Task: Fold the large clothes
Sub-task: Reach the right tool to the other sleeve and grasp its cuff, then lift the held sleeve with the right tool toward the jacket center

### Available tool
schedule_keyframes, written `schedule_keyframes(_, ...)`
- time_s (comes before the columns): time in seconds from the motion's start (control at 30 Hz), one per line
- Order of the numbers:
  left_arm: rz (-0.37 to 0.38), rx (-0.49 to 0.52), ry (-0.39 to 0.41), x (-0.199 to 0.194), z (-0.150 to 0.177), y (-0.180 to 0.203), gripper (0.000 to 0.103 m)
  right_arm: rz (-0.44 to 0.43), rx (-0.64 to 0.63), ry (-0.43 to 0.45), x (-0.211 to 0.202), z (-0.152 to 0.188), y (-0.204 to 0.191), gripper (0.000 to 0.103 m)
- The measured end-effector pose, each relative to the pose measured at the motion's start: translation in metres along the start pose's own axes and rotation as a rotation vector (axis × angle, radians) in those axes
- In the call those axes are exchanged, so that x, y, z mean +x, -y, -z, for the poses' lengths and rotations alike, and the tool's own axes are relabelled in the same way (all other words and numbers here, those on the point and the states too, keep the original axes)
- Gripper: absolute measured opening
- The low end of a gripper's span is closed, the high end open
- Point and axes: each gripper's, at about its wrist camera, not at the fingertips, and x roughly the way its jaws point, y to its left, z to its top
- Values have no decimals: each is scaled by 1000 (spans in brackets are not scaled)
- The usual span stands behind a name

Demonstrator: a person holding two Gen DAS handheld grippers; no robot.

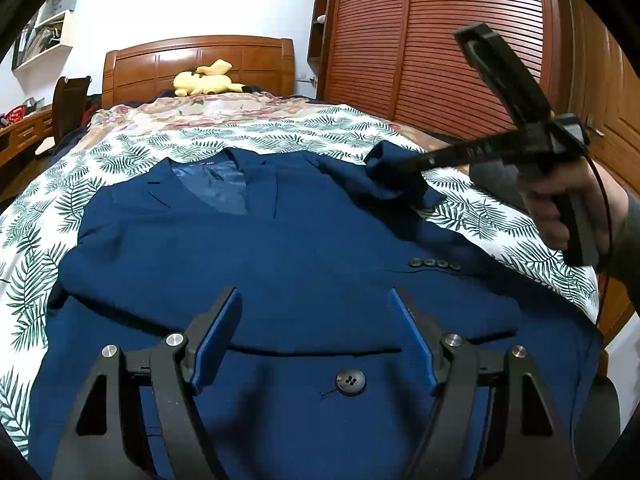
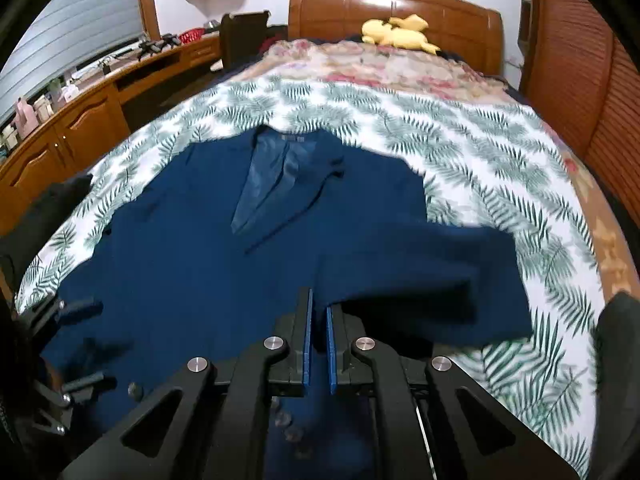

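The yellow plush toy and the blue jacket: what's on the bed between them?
Just bedding: a floral blanket, then the leaf-print sheet. The right wrist view shows it best.

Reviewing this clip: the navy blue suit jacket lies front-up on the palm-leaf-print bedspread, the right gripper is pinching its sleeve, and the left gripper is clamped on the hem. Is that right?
Not quite. The left gripper is not clamped on anything: the left wrist view shows its jaws wide open above the navy blue suit jacket. The rest holds: the jacket lies front-up on the palm-leaf-print bedspread, and the right gripper pinches its sleeve.

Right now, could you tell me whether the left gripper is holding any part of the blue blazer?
No, the left gripper hovers with its jaws wide apart above the blue blazer, nothing between its pads.
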Motion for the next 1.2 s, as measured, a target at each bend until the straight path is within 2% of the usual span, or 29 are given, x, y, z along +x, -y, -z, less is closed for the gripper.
schedule_keyframes(0.13, 0, 1, 2, 0, 0, 0, 76, 25, 24, 26, -17, 4, 4, 15)
schedule_keyframes(0.17, 0, 1, 1, 0, 0, 0, 76, 29, 31, 43, -26, 6, 3, 21)
schedule_keyframes(0.23, 0, 2, 1, 0, 0, 0, 76, 64, 50, 88, -41, 6, 7, 41)
schedule_keyframes(0.27, 0, 3, 1, 0, 0, 0, 76, 74, 62, 101, -43, 7, 5, 54)
schedule_keyframes(0.3, 0, 2, 1, 0, 0, 0, 76, 81, 79, 111, -48, 7, 11, 58)
schedule_keyframes(0.37, 0, 3, 2, 0, -1, 0, 76, 115, 107, 106, -50, 12, 26, 59)
schedule_keyframes(0.53, 1, 1, -1, 0, -1, 0, 76, 213, 181, 33, -18, 21, 68, 59)
schedule_keyframes(0.73, 4, 3, -8, 0, -2, 1, 76, 277, 304, -44, 21, 30, 118, 59)
schedule_keyframes(0.9, 9, 5, -11, 1, -2, 2, 76, 252, 395, -98, 50, 27, 143, 59)
schedule_keyframes(1.0, 8, 5, -11, 1, -2, 2, 76, 216, 429, -113, 61, 31, 143, 59)
schedule_keyframes(1.07, 8, 6, -11, 1, -2, 2, 76, 227, 411, -115, 67, 33, 142, 59)
schedule_keyframes(1.1, 8, 7, -11, 1, -2, 2, 76, 224, 401, -112, 70, 31, 143, 55)
schedule_keyframes(1.13, 6, 9, -12, 1, -2, 2, 76, 197, 389, -107, 72, 30, 139, 45)
schedule_keyframes(1.17, 3, 13, -13, 2, -2, 3, 76, 162, 376, -109, 78, 27, 141, 20)
schedule_keyframes(1.2, 0, 16, -12, 1, -1, 3, 76, 151, 358, -113, 79, 25, 135, 15)
